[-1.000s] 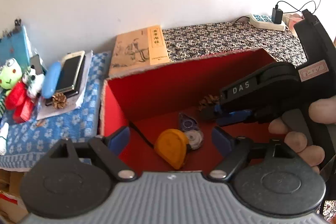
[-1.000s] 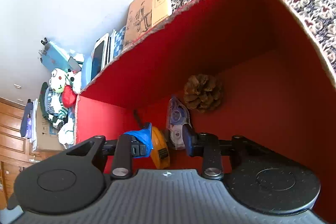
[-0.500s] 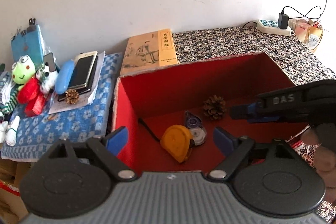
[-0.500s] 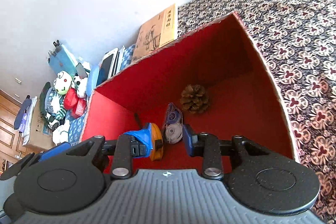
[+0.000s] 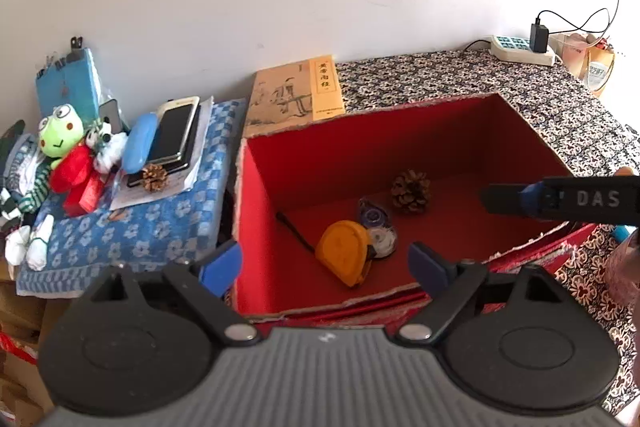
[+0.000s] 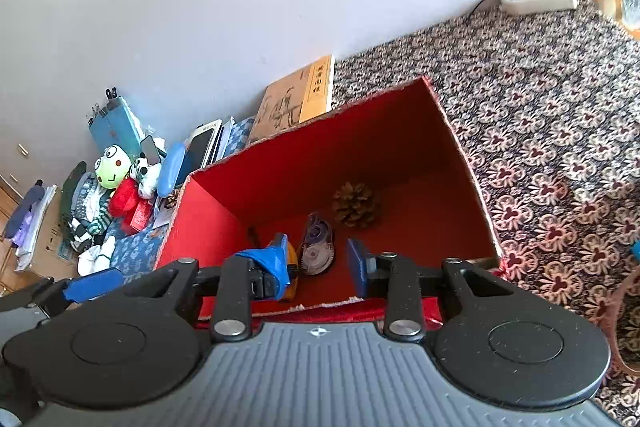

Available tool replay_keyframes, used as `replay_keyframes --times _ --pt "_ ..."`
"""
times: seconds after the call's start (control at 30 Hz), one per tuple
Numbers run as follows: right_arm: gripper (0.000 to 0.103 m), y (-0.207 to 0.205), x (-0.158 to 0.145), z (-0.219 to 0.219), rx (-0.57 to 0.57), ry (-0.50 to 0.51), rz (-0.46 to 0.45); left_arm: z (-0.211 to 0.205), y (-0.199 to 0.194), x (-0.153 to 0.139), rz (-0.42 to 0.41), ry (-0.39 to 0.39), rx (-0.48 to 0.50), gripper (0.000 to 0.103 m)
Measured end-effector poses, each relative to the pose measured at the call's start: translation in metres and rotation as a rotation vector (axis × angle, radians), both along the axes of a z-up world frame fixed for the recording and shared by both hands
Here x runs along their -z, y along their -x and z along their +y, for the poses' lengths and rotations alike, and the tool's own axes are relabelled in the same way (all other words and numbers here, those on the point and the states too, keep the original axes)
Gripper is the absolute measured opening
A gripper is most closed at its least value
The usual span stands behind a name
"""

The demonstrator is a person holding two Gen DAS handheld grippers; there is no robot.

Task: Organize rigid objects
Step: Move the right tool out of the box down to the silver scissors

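Note:
An open red box [image 5: 256, 227] [image 6: 192, 227] holds a pine cone [image 5: 410, 185] [image 6: 355, 204], a correction-tape dispenser [image 5: 378, 227] [image 6: 318, 243] and a yellow tape measure [image 5: 345, 253] [image 6: 294, 263]. My left gripper [image 5: 324, 265] is open and empty, above the box's near left corner. My right gripper [image 6: 318, 265] is open and empty above the box's near edge; it shows from the side in the left wrist view [image 5: 560, 199]. A second pine cone [image 5: 154, 177] lies on the blue cloth beside stacked phones [image 5: 174, 133] and a blue case [image 5: 138, 141].
A yellow book [image 5: 296, 89] leans at the wall behind the box. Plush toys [image 5: 64, 147] sit at the far left on the blue patterned cloth [image 5: 120, 235]. A power strip [image 5: 520, 47] with a charger lies at the back right on the floral cloth [image 6: 560, 127].
Both grippers have pulled up and back out of the box. The right gripper has withdrawn to the right, leaving the pine cone on the box floor.

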State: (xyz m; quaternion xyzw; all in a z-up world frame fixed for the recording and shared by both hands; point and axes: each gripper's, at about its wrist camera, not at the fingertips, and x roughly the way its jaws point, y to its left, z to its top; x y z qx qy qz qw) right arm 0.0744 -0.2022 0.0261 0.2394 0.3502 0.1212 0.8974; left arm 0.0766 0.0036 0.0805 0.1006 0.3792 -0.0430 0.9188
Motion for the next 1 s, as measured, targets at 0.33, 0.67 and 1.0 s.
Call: replay_keyframes --times 0.33,0.67,1.0 --pt "0.016 0.02 -0.008 0.0 -0.008 0.056 -0.074 0.004 0.019 -0.002 0.004 0.01 -0.066 0.09" --pt "0.016 0.042 -0.002 -0.012 -0.106 0.063 -0.032 -0.013 0.034 0.006 0.041 0.016 -0.14 0.09" --pt "0.016 0.055 0.015 -0.016 -0.151 0.068 0.038 -0.025 0.047 0.025 0.1 0.025 -0.161 0.09"
